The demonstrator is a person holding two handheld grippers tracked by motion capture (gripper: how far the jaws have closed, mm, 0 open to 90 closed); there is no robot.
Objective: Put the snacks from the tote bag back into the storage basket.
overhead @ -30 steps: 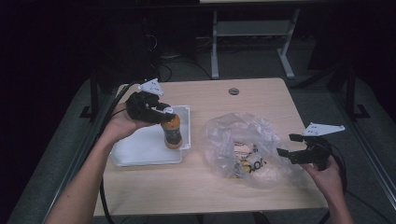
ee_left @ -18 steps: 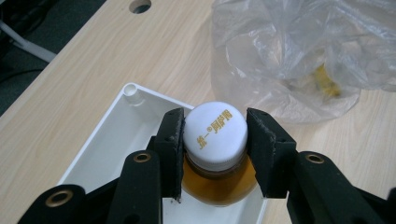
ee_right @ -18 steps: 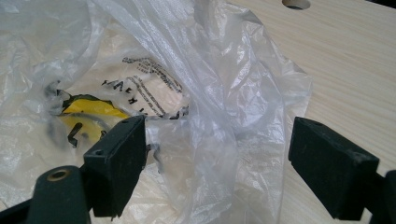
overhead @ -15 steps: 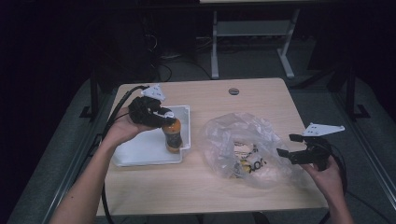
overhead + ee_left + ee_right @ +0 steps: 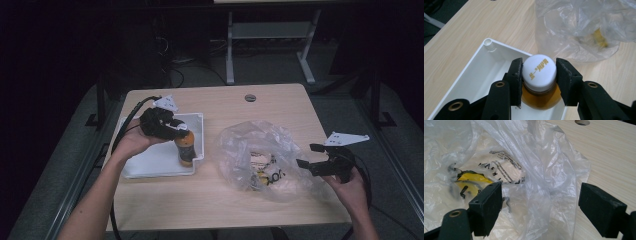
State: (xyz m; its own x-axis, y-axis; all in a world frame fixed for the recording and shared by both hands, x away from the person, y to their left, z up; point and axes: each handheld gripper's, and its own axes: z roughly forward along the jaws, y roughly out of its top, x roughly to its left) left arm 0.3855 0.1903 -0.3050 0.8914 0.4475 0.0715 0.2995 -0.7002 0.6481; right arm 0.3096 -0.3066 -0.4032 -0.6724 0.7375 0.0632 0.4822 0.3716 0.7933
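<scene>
Left gripper (image 5: 172, 131) jaws clamped, pointing down; right gripper (image 5: 310, 157) jaws wide apart, level

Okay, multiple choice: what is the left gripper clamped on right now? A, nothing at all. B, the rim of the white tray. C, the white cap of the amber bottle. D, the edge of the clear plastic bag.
C: in the left gripper view the left gripper has its two black pads pressed on either side of the white cap of the amber bottle, which stands over the white tray.
</scene>
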